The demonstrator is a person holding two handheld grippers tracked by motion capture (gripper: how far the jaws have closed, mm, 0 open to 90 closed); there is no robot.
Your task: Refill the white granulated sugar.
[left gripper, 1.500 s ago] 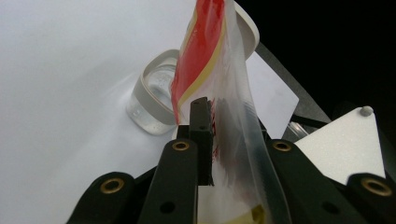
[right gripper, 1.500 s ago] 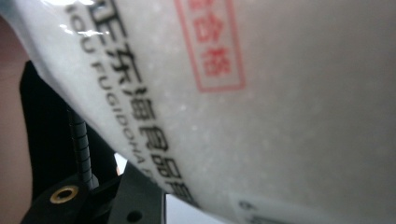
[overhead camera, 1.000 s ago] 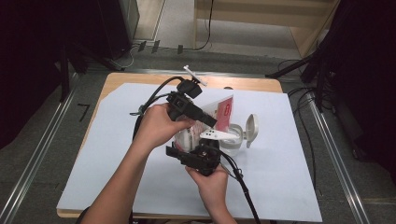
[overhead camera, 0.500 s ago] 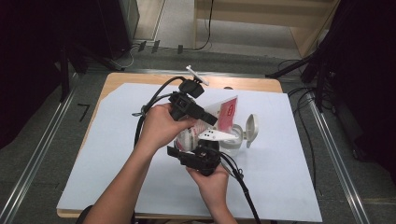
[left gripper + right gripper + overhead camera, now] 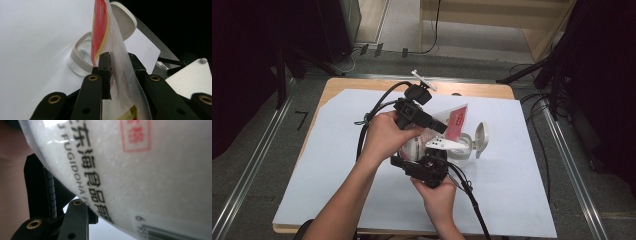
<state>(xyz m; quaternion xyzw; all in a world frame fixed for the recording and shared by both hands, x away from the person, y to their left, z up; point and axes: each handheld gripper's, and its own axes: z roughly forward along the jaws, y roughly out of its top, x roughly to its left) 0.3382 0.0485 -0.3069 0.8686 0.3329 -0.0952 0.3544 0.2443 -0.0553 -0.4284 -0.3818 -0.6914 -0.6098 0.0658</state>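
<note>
A clear plastic bag of white grains [image 5: 452,122] with a red label is held tilted over a clear round jar [image 5: 464,150], whose white lid [image 5: 482,140] is flipped open. My left gripper [image 5: 439,125] is shut on the bag's upper part; its jaws have just been closing with the bag between them. In the left gripper view the bag [image 5: 100,32] rises between the jaws, above the jar [image 5: 80,57]. My right gripper [image 5: 427,155] is shut on the bag's lower part. Up close, the printed bag [image 5: 150,170] lies against a ribbed pad [image 5: 50,192].
A white sheet [image 5: 337,175] covers the wooden table [image 5: 362,85]. Black cables loop from the left gripper [image 5: 372,115] and trail from the right gripper to the front edge [image 5: 472,200]. A small white bracket [image 5: 424,80] lies at the far edge.
</note>
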